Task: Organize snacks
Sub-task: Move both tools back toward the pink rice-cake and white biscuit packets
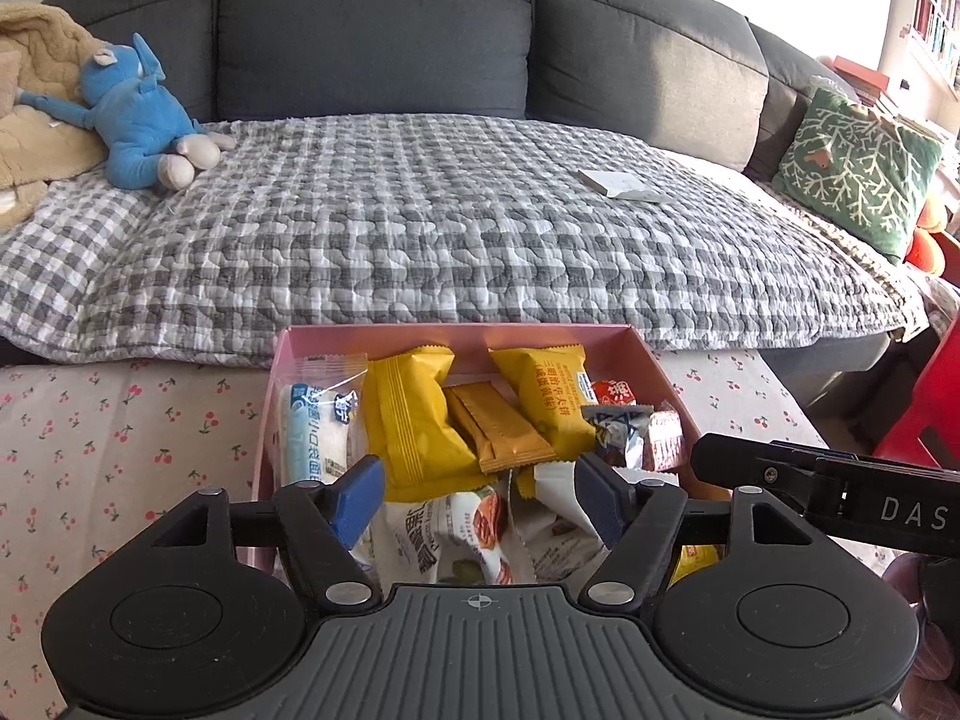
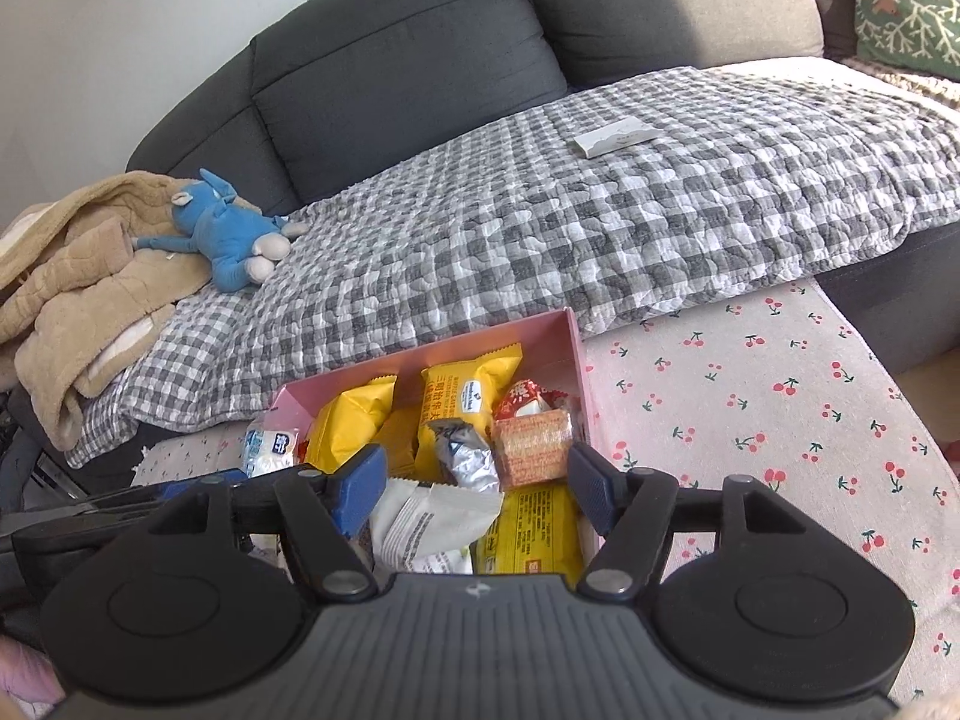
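Over the pink cardboard box (image 1: 282, 360) of crinkly snack packs (image 1: 414, 420), left gripper (image 1: 477, 495) and right gripper (image 2: 474, 489) hang wide open, holding nothing.

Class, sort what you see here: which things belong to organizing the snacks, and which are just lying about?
Part of the job:
pink box
yellow snack packets
silver foil packet
white bread packet
left claw, open
right claw, open

Just lying about:
blue plush toy
tan fleece jacket
green cushion
small white box on the checked blanket
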